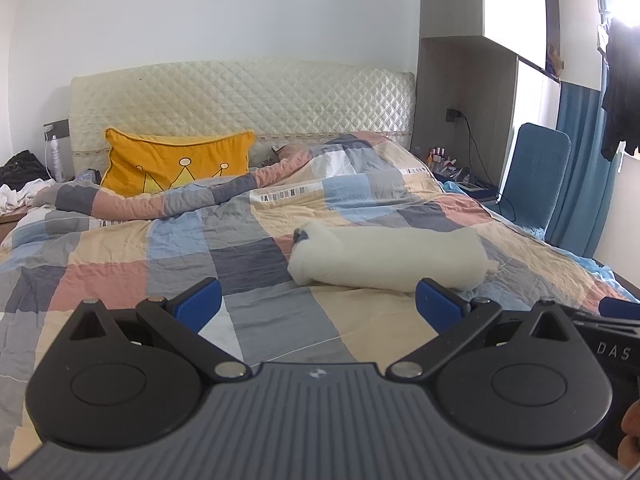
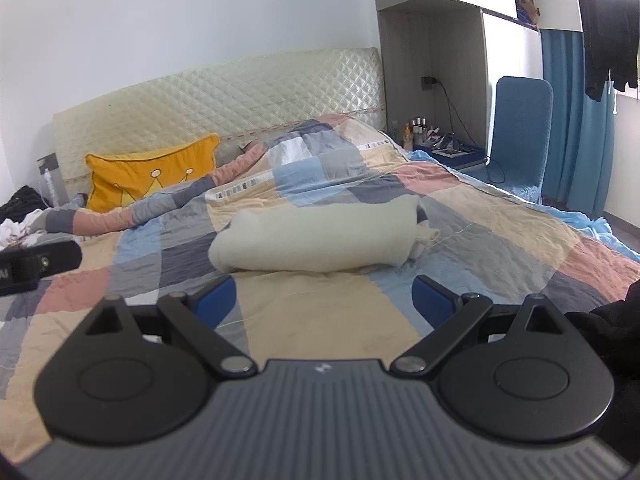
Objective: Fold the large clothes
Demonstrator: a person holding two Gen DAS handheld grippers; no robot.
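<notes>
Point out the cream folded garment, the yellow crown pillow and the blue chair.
cream folded garment (image 2: 320, 236): right wrist view, middle of the bundle's front face.
yellow crown pillow (image 1: 176, 160): left wrist view, centre of the cover above the crowns.
blue chair (image 1: 540, 168): left wrist view, middle of the backrest.

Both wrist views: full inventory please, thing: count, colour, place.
folded garment: 1, cream, lying on the quilt ahead of both grippers
quilt: 1, patchwork of blue, pink, grey and beige, covering the bed
cushion: 1, yellow with crown drawings, against the headboard
headboard: 1, cream quilted, at the wall
chair: 1, blue, right of the bed
curtain: 1, blue, behind the chair
hanging clothes: dark, count unclear, by the window
bottles: several, small, on the bedside surface
clothes pile: dark and white, left of the bed
spray bottle: 1, pale, left bedside
left gripper: 1, black with blue pads, open, empty
right gripper: 1, same, open, empty
</notes>
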